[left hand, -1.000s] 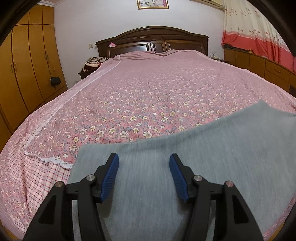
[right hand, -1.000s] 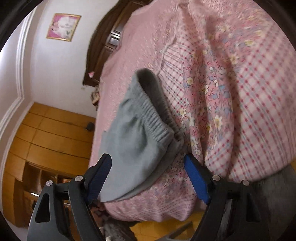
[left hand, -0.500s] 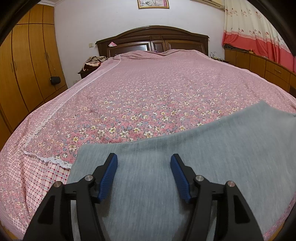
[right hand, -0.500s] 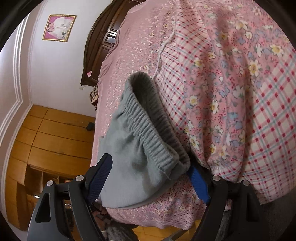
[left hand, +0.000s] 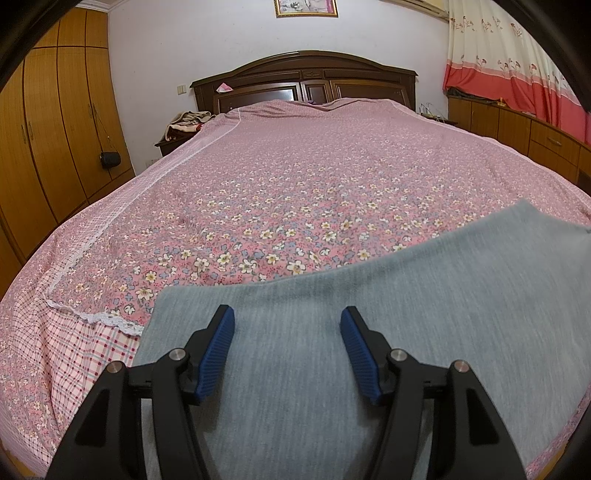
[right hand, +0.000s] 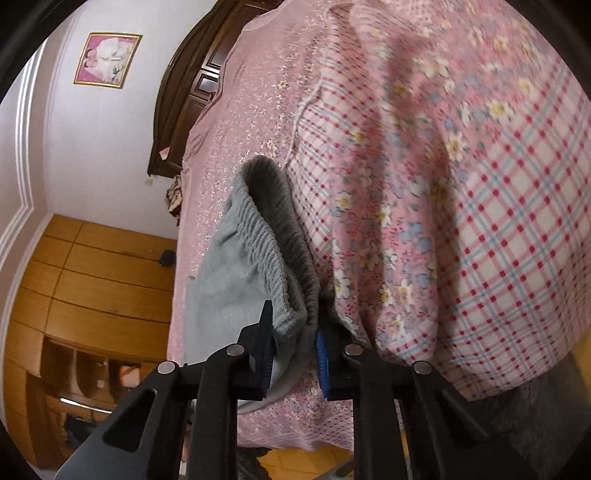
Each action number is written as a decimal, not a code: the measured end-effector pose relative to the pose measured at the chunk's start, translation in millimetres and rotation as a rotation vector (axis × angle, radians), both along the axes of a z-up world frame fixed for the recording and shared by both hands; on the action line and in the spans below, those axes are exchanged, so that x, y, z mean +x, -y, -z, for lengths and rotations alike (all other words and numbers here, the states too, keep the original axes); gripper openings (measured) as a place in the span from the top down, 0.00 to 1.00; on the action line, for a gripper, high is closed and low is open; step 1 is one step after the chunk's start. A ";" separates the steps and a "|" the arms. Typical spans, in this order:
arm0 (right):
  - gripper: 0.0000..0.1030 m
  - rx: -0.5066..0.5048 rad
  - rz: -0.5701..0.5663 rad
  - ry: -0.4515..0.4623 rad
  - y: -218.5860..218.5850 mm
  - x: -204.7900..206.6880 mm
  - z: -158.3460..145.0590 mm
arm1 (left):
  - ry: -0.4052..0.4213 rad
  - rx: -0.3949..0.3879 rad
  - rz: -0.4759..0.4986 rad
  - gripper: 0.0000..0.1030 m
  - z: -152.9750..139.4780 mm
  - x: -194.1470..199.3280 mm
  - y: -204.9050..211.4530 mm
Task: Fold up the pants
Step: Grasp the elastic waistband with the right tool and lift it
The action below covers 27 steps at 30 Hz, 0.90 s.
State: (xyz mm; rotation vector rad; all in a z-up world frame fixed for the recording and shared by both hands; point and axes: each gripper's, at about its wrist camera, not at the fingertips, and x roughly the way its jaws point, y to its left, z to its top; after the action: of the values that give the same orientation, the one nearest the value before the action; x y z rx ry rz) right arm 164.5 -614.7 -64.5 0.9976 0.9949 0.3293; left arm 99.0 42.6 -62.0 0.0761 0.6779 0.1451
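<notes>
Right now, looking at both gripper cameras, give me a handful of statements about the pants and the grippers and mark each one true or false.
1. The right gripper is clamped on the elastic waistband of the grey pants. True; its jaws have just been closing on it.
2. The left gripper is pinching the pants. False: its jaws stand apart over the flat grey fabric.
3. The pants lie on a bedspread with a flower print. True.
4. The pants are blue denim. False: they are grey knit.
5. A framed picture hangs above the headboard. True.
</notes>
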 end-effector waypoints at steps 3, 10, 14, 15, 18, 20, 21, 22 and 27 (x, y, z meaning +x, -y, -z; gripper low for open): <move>0.82 -0.049 -0.007 0.008 -2.0 2.5 -11.9 | 0.000 -0.002 -0.001 0.39 -0.1 0.0 0.2; 0.84 -0.226 0.005 0.057 -32.3 9.5 -50.3 | 0.004 -0.010 0.001 0.39 -2.1 -1.7 -2.2; 0.84 -0.284 -0.015 0.131 -47.0 10.2 -90.7 | 0.082 -0.031 0.041 0.39 -22.7 -21.0 0.7; 0.84 -0.309 -0.025 0.134 -51.7 14.9 -103.2 | 0.099 -0.036 0.048 0.39 -26.5 -25.3 0.4; 0.85 -0.388 -0.052 0.135 -74.4 26.2 -130.5 | 0.134 -0.075 0.053 0.39 -37.1 -35.0 -4.4; 0.84 -0.464 -0.069 0.133 -94.9 34.1 -149.7 | 0.142 -0.094 0.048 0.39 -43.0 -36.9 -8.7; 0.84 -0.521 -0.077 0.137 -106.1 34.7 -158.9 | 0.145 -0.100 0.042 0.39 -45.3 -37.7 -11.8; 0.84 -0.586 -0.088 0.148 -122.8 37.1 -168.8 | 0.148 -0.105 0.033 0.39 -48.2 -39.0 -16.3; 0.84 -0.885 -0.247 0.310 -229.9 28.6 -214.4 | 0.151 -0.136 -0.044 0.39 -58.4 -47.9 -48.1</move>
State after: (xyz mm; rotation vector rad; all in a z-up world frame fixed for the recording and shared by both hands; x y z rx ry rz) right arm 193.1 -384.8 149.8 0.0172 0.8451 0.1995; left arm 51.1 90.7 -3.6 -0.0799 0.5369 0.1447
